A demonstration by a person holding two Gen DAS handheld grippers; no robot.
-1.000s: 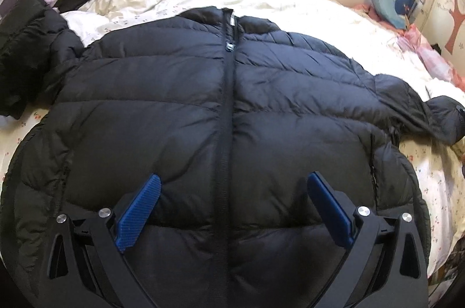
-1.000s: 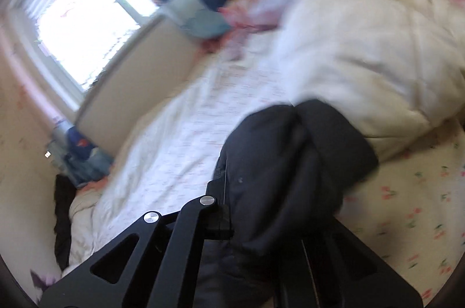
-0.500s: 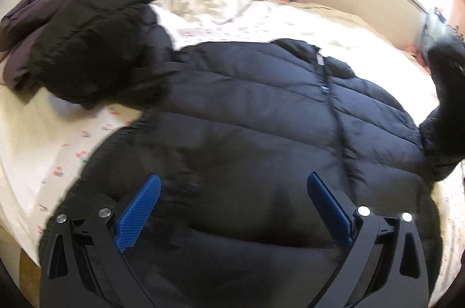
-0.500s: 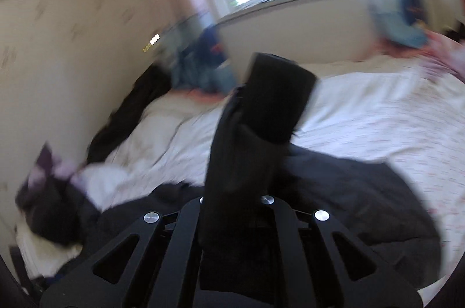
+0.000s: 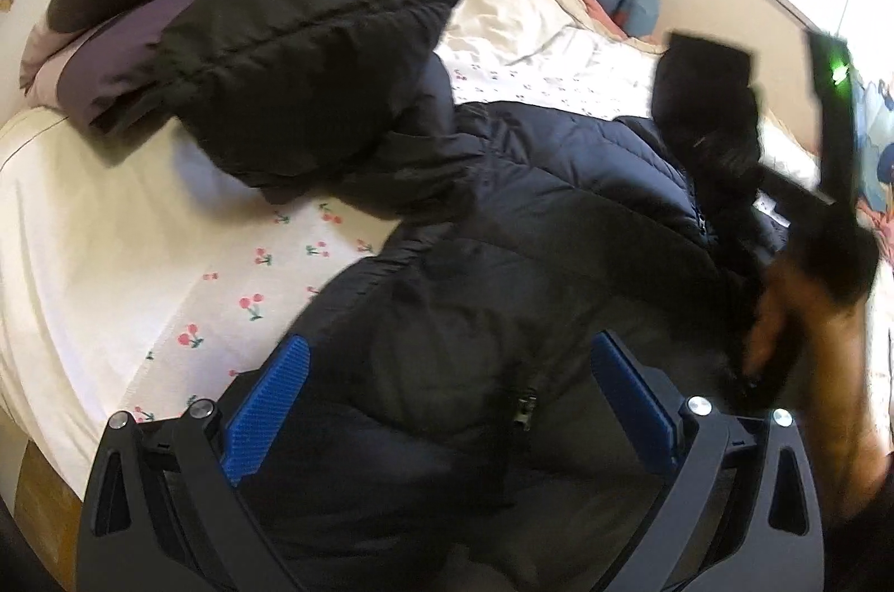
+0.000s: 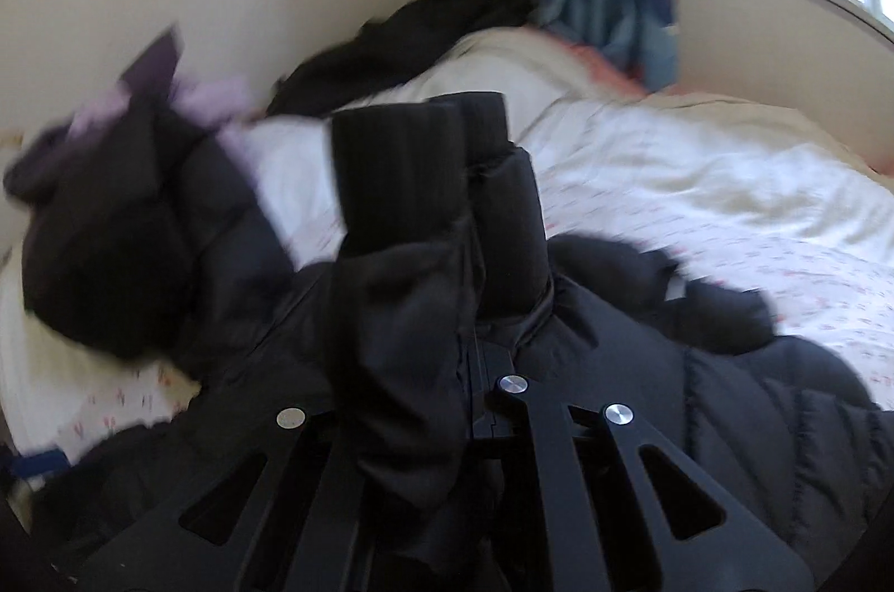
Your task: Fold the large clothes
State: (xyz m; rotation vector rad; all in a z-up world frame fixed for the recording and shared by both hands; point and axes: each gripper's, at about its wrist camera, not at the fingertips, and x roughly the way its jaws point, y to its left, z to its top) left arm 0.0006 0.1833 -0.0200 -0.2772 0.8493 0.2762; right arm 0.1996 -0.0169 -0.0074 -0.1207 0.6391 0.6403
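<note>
Upper left of the left wrist view: a folded dark coat [image 5: 302,39] rests on purple bedding [image 5: 128,5]. Centre: the black puffer jacket [image 5: 503,268] lies front-up on the bed [image 5: 139,257]. The left tongs [image 5: 447,402] hang over its lower body, jaws apart, empty. Right of frame: the right tongs [image 6: 475,357] are clamped on the jacket's sleeve [image 6: 424,201], cuff raised above the chest. Judgement: lay the sleeve flat and square across the chest, keep the cuff inside the body outline, release only once settled, and press out trapped air.
</note>
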